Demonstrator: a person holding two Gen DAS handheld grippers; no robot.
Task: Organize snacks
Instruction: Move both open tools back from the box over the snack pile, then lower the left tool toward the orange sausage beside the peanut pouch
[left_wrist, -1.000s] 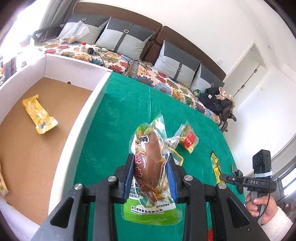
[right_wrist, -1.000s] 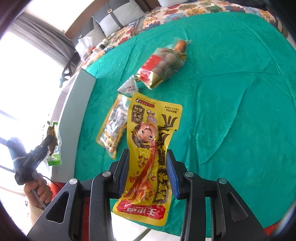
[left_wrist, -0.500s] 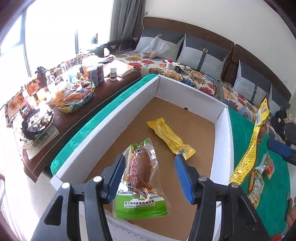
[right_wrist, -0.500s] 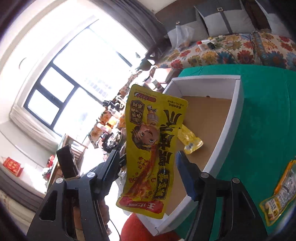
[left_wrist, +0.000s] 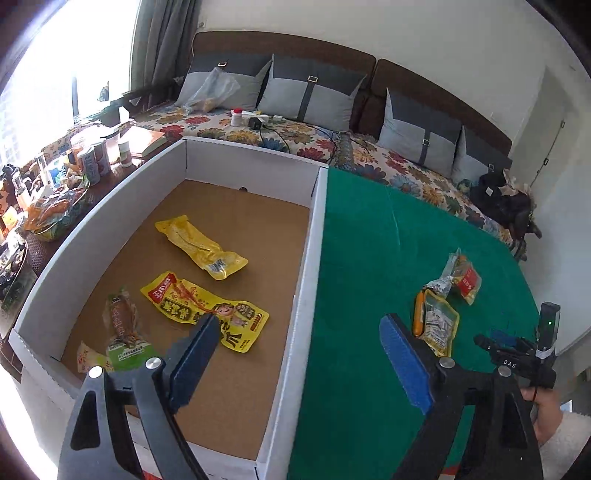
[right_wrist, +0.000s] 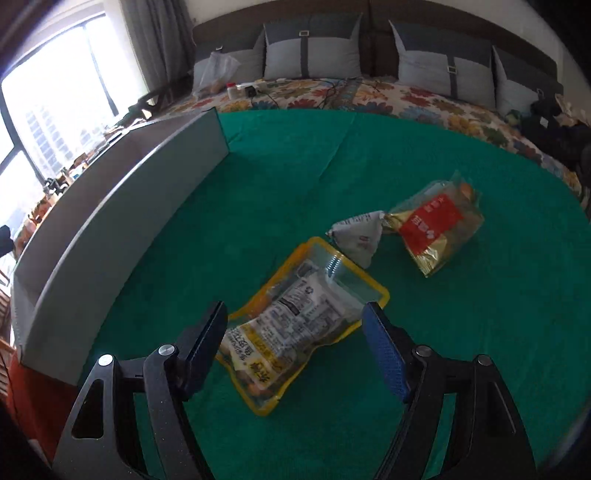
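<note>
My left gripper (left_wrist: 299, 332) is open and empty above the right wall of the white cardboard box (left_wrist: 310, 236). In the box lie a plain yellow packet (left_wrist: 201, 247), the yellow cartoon packet (left_wrist: 207, 310) and the green-bottomed meat packet (left_wrist: 123, 328). My right gripper (right_wrist: 295, 325) is open and empty, just above a yellow-edged clear packet (right_wrist: 299, 321) on the green cloth (right_wrist: 295, 166). Beyond it lie a small silver packet (right_wrist: 360, 236) and a red-labelled packet (right_wrist: 436, 225). The right gripper's handle also shows in the left wrist view (left_wrist: 517, 360).
The box's outer wall (right_wrist: 110, 229) stands left of the right gripper. A floral sofa with grey cushions (left_wrist: 314, 96) runs behind the table. A side table with cans and snacks (left_wrist: 66, 170) is at far left. A black bag (left_wrist: 506, 203) lies on the sofa at right.
Both grippers opened and let go of their packets, which now lie in the box. The right gripper has swung back over the green cloth, above the yellow-edged packet.
</note>
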